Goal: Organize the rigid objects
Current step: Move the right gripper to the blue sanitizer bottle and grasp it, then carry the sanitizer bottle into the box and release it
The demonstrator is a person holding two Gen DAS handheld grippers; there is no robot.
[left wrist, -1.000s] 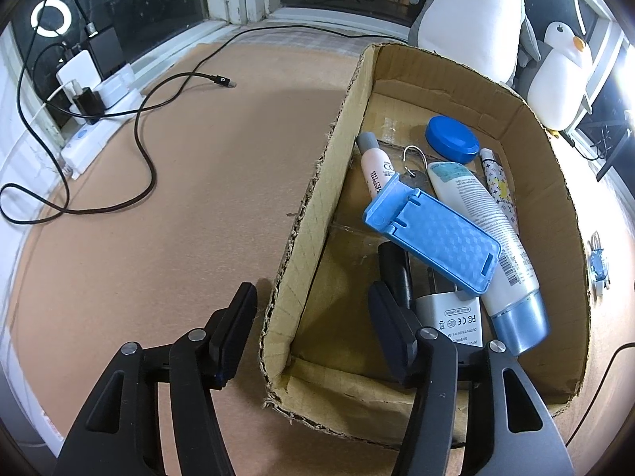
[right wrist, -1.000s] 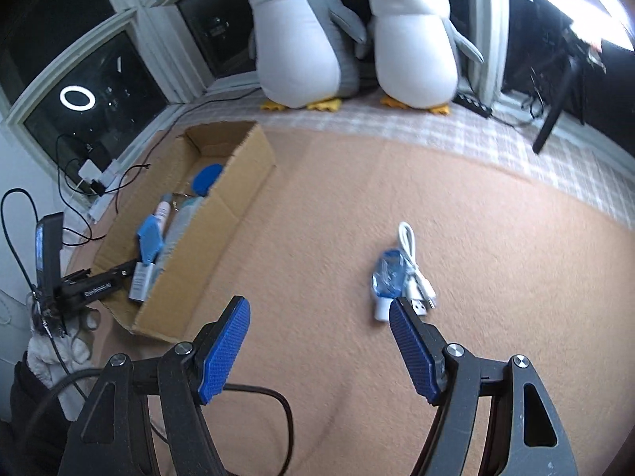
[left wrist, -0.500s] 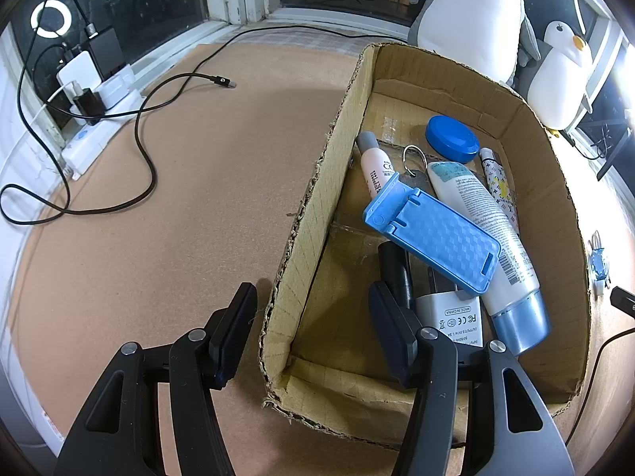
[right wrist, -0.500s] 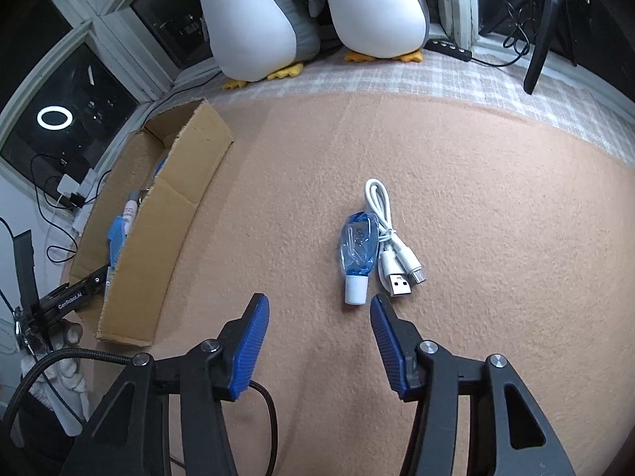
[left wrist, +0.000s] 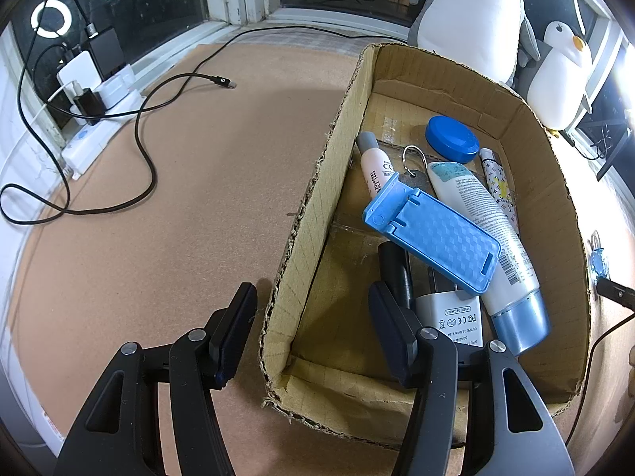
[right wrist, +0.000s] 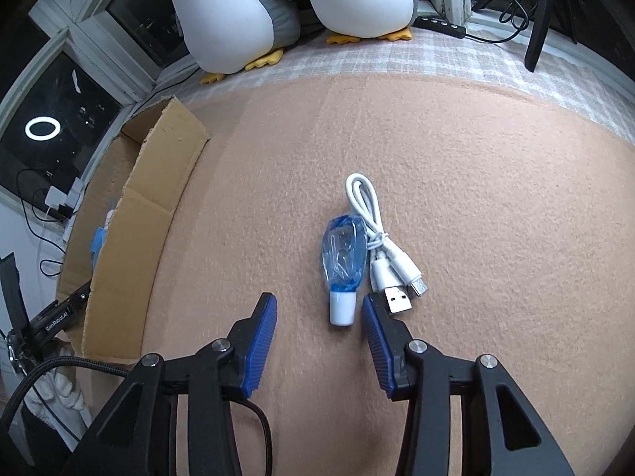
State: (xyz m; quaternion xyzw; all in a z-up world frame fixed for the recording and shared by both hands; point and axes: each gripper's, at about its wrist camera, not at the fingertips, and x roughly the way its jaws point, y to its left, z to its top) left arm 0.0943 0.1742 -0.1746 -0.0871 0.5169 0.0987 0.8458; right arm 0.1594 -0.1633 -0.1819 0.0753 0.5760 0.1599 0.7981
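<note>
A small clear blue bottle (right wrist: 343,254) with a white cap lies on the tan mat, a coiled white USB cable (right wrist: 381,246) against its right side. My right gripper (right wrist: 319,304) hangs just above the cap end, jaws closing. The cap sits between the blue fingertips near the right one, and neither pad touches it. My left gripper (left wrist: 313,293) is open and straddles the near left wall of the cardboard box (left wrist: 317,198), one black finger outside and one inside. The box holds a blue phone stand (left wrist: 432,234), a white tube (left wrist: 484,222), a blue lid (left wrist: 451,139) and a white charger (left wrist: 456,317).
Two plush penguins (right wrist: 238,12) sit on the checked cloth along the windows. A black cable (left wrist: 139,150) loops over the mat to a power strip (left wrist: 95,119) at the left. A gloved hand (right wrist: 55,392) holds the other gripper by the box's near corner.
My right gripper has come down and forward to the blue bottle, and its jaws have narrowed. The left gripper and the box have not moved.
</note>
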